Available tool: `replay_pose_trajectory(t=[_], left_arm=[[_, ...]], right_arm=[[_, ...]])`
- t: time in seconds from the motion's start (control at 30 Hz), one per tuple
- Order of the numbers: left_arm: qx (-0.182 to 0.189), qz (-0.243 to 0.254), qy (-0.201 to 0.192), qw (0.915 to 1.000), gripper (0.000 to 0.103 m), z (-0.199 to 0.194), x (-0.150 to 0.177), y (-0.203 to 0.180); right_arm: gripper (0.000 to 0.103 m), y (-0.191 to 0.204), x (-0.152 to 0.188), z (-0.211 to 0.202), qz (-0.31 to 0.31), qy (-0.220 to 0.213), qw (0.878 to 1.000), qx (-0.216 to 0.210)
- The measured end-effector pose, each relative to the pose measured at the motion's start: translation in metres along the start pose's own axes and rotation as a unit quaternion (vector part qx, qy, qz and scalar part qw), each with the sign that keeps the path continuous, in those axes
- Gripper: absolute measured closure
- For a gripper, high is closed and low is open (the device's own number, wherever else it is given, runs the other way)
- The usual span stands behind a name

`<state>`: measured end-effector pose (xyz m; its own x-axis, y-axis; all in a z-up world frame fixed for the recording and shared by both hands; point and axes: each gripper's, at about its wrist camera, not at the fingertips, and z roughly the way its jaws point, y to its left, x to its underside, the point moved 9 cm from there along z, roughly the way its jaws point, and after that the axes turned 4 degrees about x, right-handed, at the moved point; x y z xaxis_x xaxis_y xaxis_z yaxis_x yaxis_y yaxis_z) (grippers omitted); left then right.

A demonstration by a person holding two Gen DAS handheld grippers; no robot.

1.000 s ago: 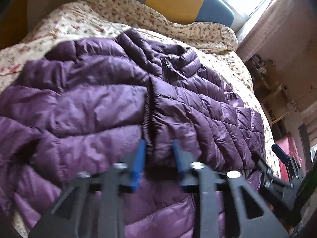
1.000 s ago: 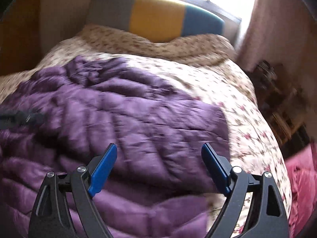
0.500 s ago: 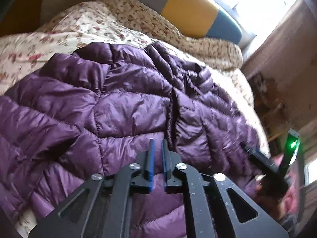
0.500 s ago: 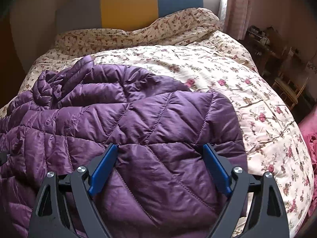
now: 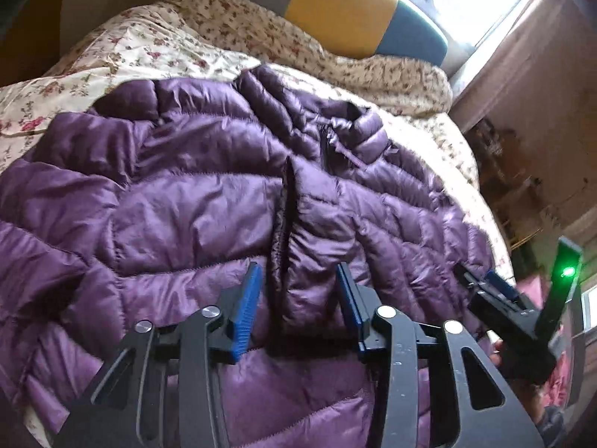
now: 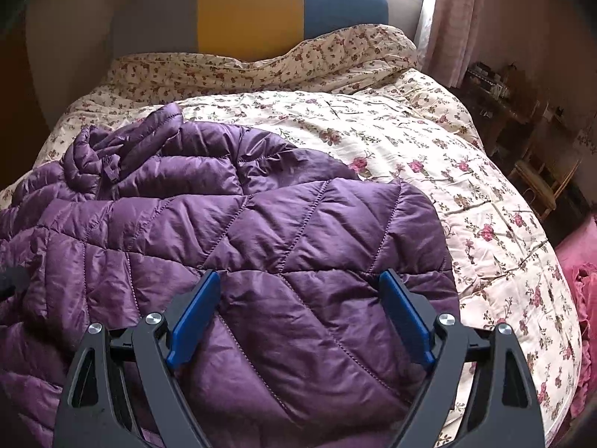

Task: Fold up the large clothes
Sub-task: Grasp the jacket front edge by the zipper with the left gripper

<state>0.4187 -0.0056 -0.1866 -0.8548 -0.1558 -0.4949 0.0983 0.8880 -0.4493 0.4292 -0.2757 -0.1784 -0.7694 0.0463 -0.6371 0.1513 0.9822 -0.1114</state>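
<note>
A purple quilted puffer jacket (image 5: 194, 201) lies spread on the bed, collar toward the headboard, zip line down its middle. It also shows in the right wrist view (image 6: 261, 246), with one panel folded over the body. My left gripper (image 5: 298, 291) is open and empty, its jaws either side of the raised zip ridge, just above the cloth. My right gripper (image 6: 298, 298) is wide open and empty above the folded panel. The right gripper also shows in the left wrist view (image 5: 485, 283) at the jacket's right edge.
The bed has a cream floral duvet (image 6: 429, 156) and a grey, yellow and blue headboard (image 6: 250, 11). A window and pink curtain (image 6: 451, 18) are behind it. Wooden furniture (image 6: 530, 142) stands on the right. A pink cloth (image 6: 582, 272) lies by the bed's right side.
My left gripper was shut half a second ago and now stands open over the zip ridge. The right gripper stays wide open and has steadied over the folded panel.
</note>
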Motion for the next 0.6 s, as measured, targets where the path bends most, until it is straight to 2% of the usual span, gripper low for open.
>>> replay_pose_trajectory(t=[0.03,0.13,0.27,0.43,0.6], left_arm=[[-0.002,0.004,0.004,1.0000,0.076,0.003,0.001,0.000],[-0.016,0.020,0.008,0.9996,0.096,0.008,0.004,0.001],[-0.026,0.044,-0.007,0.9987,0.098,-0.001,0.004,0.000],[-0.037,0.032,-0.023,0.9985,0.098,-0.014,0.002,0.015],[-0.053,0.024,-0.023,0.9980,0.098,-0.015,0.007,0.032]], right_arm=[[0.016,0.000,0.000,0.000,-0.004,-0.001,1.000,0.002],[0.016,0.004,0.001,0.001,-0.013,-0.002,1.000,0.008],[0.016,0.010,0.001,0.001,-0.021,-0.003,1.000,0.005],[0.015,0.025,0.001,0.003,-0.035,-0.002,0.999,-0.007],[0.009,0.043,0.005,0.018,-0.044,0.012,0.999,-0.016]])
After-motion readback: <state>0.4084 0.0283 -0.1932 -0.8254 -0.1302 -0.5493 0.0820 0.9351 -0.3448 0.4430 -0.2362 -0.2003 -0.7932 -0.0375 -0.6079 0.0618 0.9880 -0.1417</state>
